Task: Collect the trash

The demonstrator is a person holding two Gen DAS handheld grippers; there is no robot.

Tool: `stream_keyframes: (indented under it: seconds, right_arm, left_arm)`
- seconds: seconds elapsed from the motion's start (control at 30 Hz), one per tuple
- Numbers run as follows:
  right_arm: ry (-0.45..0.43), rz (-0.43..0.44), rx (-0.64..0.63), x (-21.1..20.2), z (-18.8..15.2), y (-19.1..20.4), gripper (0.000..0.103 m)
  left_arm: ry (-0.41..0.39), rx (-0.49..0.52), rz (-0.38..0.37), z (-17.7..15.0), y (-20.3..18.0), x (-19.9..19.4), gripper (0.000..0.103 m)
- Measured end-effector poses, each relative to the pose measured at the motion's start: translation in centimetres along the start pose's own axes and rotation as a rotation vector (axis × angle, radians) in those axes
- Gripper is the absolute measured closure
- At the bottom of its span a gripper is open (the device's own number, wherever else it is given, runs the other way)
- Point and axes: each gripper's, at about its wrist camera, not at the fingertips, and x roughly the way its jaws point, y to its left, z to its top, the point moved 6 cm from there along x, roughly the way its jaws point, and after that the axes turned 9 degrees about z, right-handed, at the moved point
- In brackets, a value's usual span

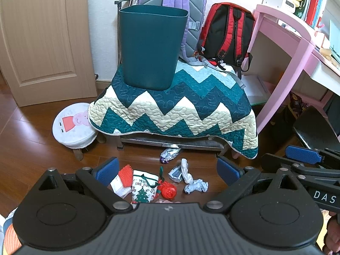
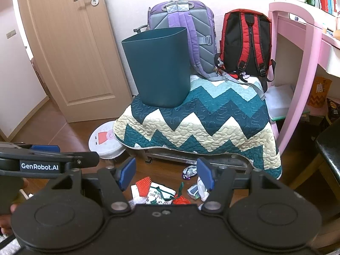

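Below, both claws (image 1: 167,170) (image 2: 166,173) agape over floor trash (image 1: 170,180); bin (image 1: 152,46) on quilt (image 1: 180,108).

You face a dark teal plastic bin (image 1: 152,48) on a quilt (image 1: 180,108) zigzagged in teal, cream and pale blue. Behind it stand a purple-and-grey backpack (image 1: 191,6) and a red-and-black backpack (image 1: 228,36); your pink desk frame (image 1: 297,42) borders brown wooden floor (image 1: 31,148).

Side-by-side wrist views (shared bin (image 1: 152,48))

the right gripper (image 2: 166,175) hangs spread wide above floor litter (image 2: 161,193), facing a teal bin (image 2: 158,68) on a quilt (image 2: 201,125).
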Motion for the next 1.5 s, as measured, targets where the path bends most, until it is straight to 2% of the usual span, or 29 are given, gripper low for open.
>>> stream_keyframes:
  seconds: [0.7, 1.0, 1.13, 1.27, 1.5]
  right_arm:
    - [-0.010, 0.028, -0.036, 0.4, -0.2, 0.9, 0.040]
    - [0.006, 0.051, -0.041, 1.6, 0.2, 0.1, 0.040]
    - [-0.033, 0.023, -0.073, 3.0, 1.3, -1.5, 0.040]
    - [-0.053, -0.027, -0.039, 6.0, 2.6, -5.0, 0.040]
    - [0.046, -0.027, 0.076, 14.0, 1.6, -11.2, 0.040]
  left_arm:
    - [0.030, 0.025, -0.017, -1.1, -0.6, 0.8, 0.004]
    - [0.053, 0.021, -0.029, -0.6, -0.5, 2.7, 0.004]
    - [0.047, -0.022, -0.007, 0.7, 0.8, 5.0, 0.004]
    - [0.095, -0.065, 0.017, 2.1, 2.6, 9.4, 0.004]
    - [0.186, -0.057, 0.085, 4.0, 5.1, 18.5, 0.004]
